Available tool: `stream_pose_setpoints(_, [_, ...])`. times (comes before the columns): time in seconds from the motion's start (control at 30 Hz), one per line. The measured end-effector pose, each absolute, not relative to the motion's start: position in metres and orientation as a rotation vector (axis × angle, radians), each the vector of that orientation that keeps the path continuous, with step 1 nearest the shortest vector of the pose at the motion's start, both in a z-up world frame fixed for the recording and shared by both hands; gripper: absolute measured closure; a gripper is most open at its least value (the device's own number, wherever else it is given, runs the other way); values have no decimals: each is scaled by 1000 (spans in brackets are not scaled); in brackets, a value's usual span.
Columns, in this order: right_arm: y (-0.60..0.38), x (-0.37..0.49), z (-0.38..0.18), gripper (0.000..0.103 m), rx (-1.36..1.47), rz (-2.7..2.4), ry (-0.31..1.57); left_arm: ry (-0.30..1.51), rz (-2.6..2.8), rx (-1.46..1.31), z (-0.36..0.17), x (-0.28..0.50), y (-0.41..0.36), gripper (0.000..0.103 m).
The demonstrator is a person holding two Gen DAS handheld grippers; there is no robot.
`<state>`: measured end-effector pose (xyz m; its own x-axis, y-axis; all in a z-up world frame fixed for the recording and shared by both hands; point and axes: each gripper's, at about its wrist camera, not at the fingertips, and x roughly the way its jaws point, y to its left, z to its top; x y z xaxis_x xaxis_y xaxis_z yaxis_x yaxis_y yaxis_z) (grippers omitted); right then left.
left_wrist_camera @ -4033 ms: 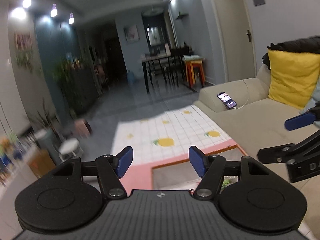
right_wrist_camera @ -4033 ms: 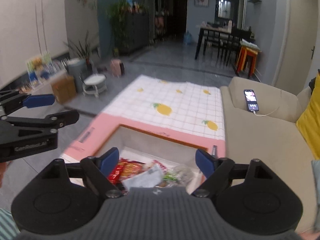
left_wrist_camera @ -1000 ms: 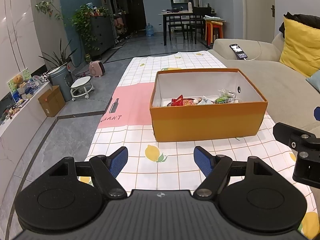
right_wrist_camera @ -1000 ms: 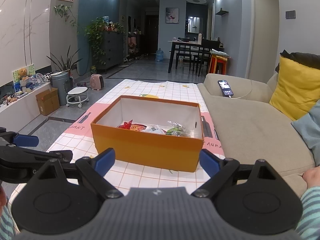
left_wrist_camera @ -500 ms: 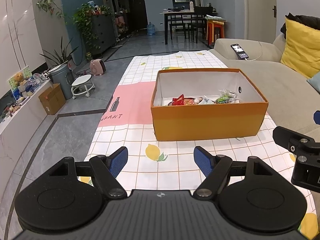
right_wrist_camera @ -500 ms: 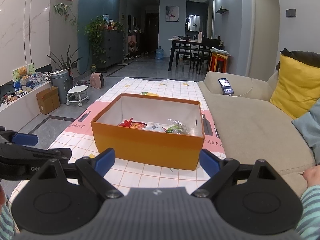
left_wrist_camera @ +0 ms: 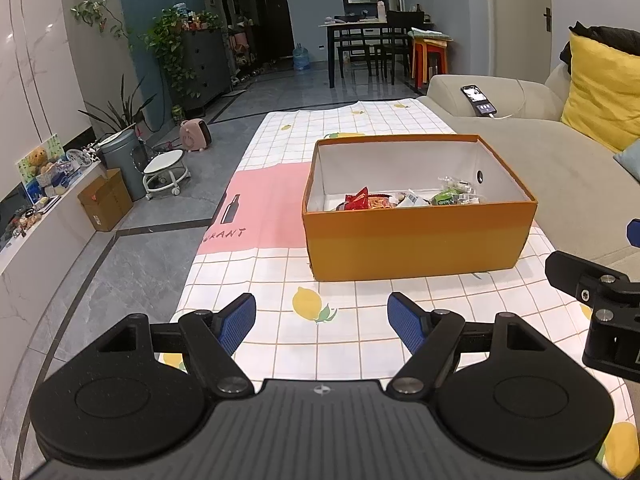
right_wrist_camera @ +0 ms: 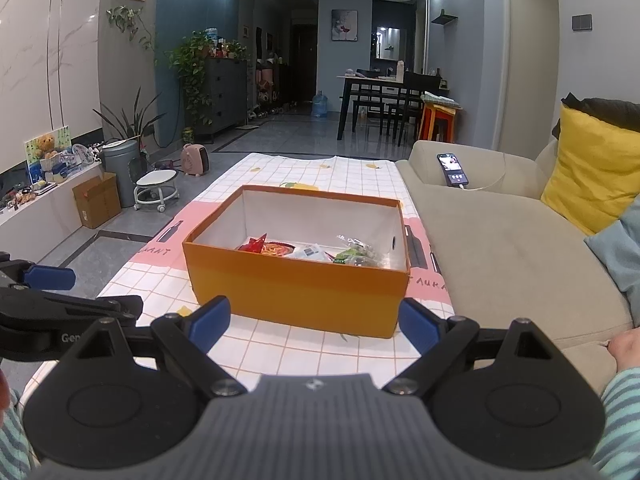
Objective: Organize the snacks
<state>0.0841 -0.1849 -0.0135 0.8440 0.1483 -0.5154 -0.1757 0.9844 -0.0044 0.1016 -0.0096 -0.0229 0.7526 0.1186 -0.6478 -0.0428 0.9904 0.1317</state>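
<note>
Low in the left wrist frame, the left hand-held gripper (left_wrist_camera: 321, 322) hangs released over the lemon-print tabletop (left_wrist_camera: 352, 300) with nothing between its fingers. At mid-frame the orange box (left_wrist_camera: 416, 236) sits ahead of it, well apart, with the snacks (left_wrist_camera: 404, 199) bunched on its floor toward the right wall. The right hand-held gripper (right_wrist_camera: 315, 326) is likewise spread and empty, just short of the box's near wall. A good reach would probably clear the rim first, then drop onto a single packet.
</note>
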Motion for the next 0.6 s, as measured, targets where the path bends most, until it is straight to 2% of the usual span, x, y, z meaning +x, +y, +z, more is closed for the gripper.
stream_pose_setpoints(0.6, [-187, 86, -13, 15, -55, 166, 556, 724, 83, 112, -26, 103, -11, 15])
